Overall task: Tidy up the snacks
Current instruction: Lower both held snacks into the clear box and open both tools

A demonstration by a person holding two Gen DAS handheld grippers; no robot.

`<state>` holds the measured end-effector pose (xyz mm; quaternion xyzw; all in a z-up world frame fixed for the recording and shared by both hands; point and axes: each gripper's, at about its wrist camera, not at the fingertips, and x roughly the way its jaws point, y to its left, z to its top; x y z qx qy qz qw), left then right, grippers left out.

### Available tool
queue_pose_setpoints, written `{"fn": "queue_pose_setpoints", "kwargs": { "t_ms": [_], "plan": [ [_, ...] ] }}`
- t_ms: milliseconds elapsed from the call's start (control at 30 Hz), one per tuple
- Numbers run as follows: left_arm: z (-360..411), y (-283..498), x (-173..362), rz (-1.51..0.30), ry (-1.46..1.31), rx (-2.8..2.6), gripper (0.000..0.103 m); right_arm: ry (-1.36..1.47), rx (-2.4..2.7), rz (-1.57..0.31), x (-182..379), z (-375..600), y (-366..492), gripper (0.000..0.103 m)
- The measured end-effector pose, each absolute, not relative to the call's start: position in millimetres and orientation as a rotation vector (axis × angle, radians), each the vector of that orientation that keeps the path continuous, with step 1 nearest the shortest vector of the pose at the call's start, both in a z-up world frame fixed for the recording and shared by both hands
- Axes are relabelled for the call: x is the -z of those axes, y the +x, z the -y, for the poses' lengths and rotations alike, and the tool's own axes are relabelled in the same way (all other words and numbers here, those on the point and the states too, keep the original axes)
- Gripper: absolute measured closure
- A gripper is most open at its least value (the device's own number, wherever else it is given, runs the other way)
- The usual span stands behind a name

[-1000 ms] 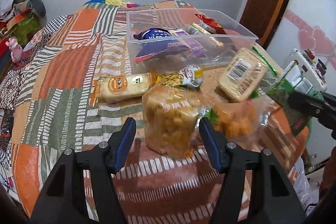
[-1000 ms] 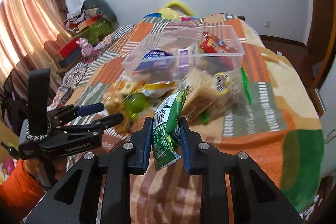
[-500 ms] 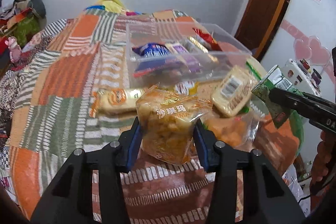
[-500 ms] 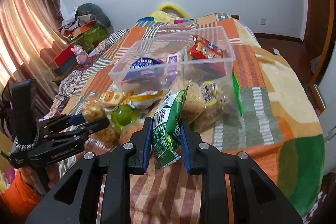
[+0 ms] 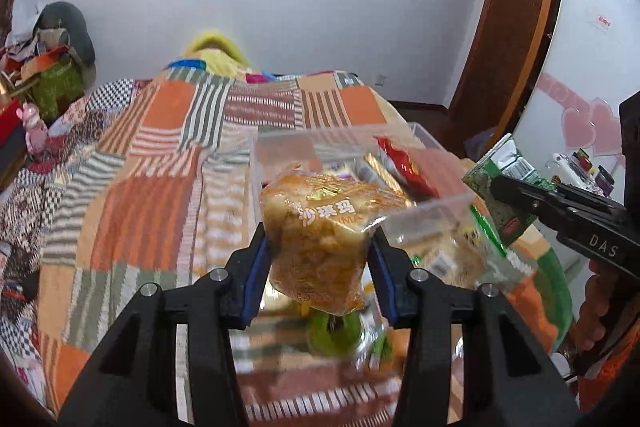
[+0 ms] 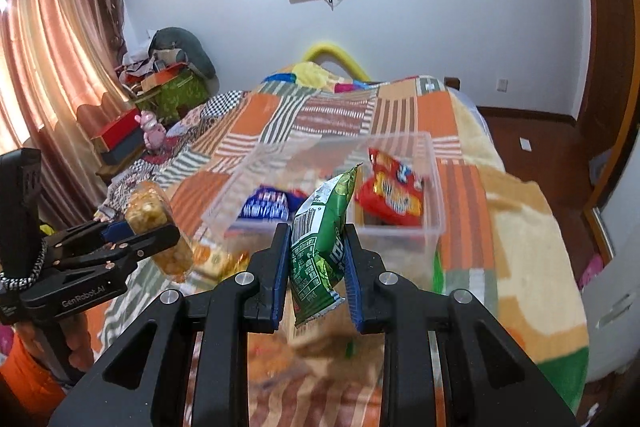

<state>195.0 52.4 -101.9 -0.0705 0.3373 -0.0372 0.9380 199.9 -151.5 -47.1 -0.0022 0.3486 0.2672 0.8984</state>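
My left gripper [image 5: 319,239] is shut on an orange-brown pack of puffed squares [image 5: 320,211] and holds it above the bed, in front of the clear plastic bin [image 5: 276,143]. In the right wrist view the same pack [image 6: 146,205] hangs in the left gripper [image 6: 152,231] at the left. My right gripper [image 6: 317,233] is shut on a green snack packet [image 6: 324,211], upright before the bin [image 6: 434,183]. A red packet [image 6: 394,191] and a blue one [image 6: 266,207] lie in the bin. At the right of the left wrist view are the right gripper [image 5: 500,189] and its green packet [image 5: 506,167].
Loose snacks lie blurred on the patchwork quilt [image 5: 160,187] under the grippers, among them a green item [image 5: 332,333] and clear-wrapped packs [image 5: 452,259]. Clutter and boxes [image 6: 164,95] stand left of the bed. A wooden door frame [image 5: 508,27] is at the right.
The left gripper closed on the orange-brown pack and lifted it off the quilt. The right gripper rose with the green packet and came nearer the bin.
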Motion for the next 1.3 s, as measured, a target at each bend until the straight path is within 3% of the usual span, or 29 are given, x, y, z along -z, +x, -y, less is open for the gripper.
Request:
{"fn": "queue_pose_setpoints", "kwargs": {
  "t_ms": [800, 933, 1300],
  "plan": [
    [-65.0, 288.8, 126.8, -0.798, -0.154, 0.059, 0.056, -0.115, -0.590, -0.886, 90.4, 94.2, 286.3, 0.080],
    [-65.0, 287.4, 124.4, -0.791, -0.175, 0.081, 0.051, -0.113, -0.582, -0.884, 87.9, 96.8, 285.2, 0.060],
    [-67.9, 254.2, 96.6, -0.704, -0.117, 0.068, 0.040, -0.091, -0.556, -0.801, 62.8, 120.5, 262.0, 0.057]
  ]
}}
